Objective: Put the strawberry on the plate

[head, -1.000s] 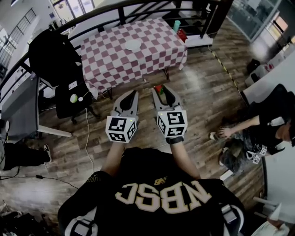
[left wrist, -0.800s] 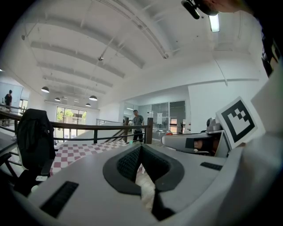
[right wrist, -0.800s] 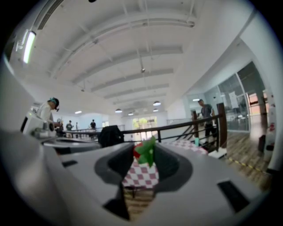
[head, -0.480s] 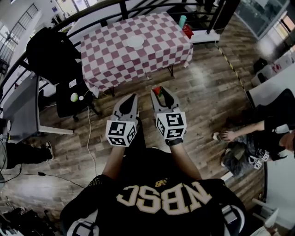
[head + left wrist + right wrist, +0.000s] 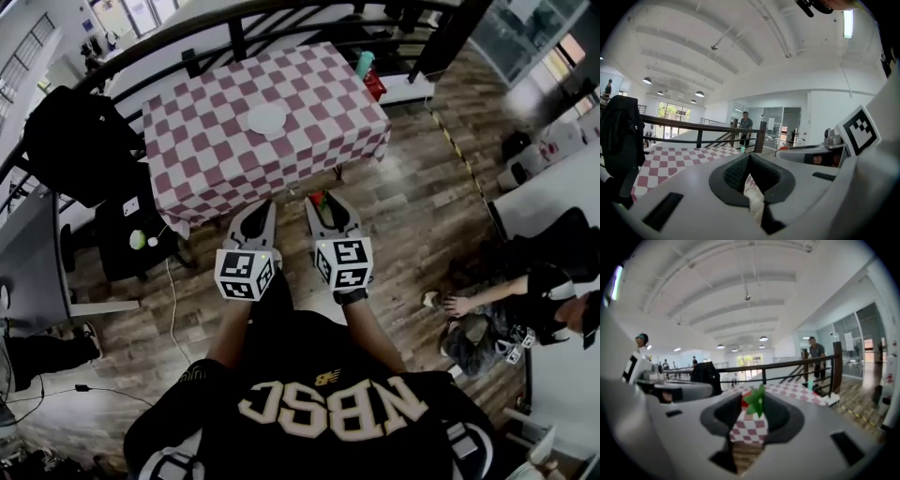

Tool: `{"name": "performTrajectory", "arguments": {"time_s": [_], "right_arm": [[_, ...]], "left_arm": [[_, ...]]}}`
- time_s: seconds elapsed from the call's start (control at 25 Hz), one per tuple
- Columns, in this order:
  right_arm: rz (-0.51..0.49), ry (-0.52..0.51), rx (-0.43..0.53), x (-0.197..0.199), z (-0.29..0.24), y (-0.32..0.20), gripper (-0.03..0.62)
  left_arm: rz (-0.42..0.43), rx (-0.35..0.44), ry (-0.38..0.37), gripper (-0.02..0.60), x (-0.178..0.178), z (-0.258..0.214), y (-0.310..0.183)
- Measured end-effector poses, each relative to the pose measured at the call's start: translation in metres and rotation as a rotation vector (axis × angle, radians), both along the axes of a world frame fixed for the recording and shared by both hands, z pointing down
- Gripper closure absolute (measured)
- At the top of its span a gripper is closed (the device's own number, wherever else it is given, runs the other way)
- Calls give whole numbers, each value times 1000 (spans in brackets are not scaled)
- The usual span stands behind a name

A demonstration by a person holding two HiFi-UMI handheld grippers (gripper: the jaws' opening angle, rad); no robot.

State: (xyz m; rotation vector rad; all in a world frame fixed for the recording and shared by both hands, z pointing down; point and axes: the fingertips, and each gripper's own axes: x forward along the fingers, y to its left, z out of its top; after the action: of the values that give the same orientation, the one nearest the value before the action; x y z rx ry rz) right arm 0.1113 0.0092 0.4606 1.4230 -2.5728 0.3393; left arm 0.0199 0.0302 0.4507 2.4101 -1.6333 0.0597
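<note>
since a second ago the table with its red-and-white checked cloth has come much nearer in the head view. then a wide strip of wooden floor lay between it and the jaw tips; now its near edge sits just ahead of them. the seated person at the right has slid lower in the view. the two grippers keep the same posture and spacing, and the right one's grip has not changed.

both forearms reach straight forward from the torso, side by side and near each other. the marker cubes face up and the jaws point at the table. the left gripper has its jaw tips pressed together with nothing between them; only cloth shows through the slit behind the tips. the right gripper has its jaws fairly wide and clamped on the strawberry, red body between the pads, green leaves fanned toward the table. the strawberry is in the air at the table's near edge; whether the tips already overhang the cloth i cannot quite tell from above. the white plate lies near the middle of the table, well apart from both grippers.
</note>
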Motion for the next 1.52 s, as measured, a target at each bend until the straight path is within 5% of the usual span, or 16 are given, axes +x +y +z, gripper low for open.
{"name": "performTrajectory", "arguments": {"time_s": [0.6,1.24,1.52], "right_arm": [[10,115,-18,-87,10,-172,444],[-51,350,-221,-25,138,-223,444],[-193,401,-272,-33,193,-291,444]], "left_arm": [[7,-63,28,573,-120,27,-162],[44,-294,-31,573,-156,138,-207],[66,-400,-104,574,-162,190,-246]]}}
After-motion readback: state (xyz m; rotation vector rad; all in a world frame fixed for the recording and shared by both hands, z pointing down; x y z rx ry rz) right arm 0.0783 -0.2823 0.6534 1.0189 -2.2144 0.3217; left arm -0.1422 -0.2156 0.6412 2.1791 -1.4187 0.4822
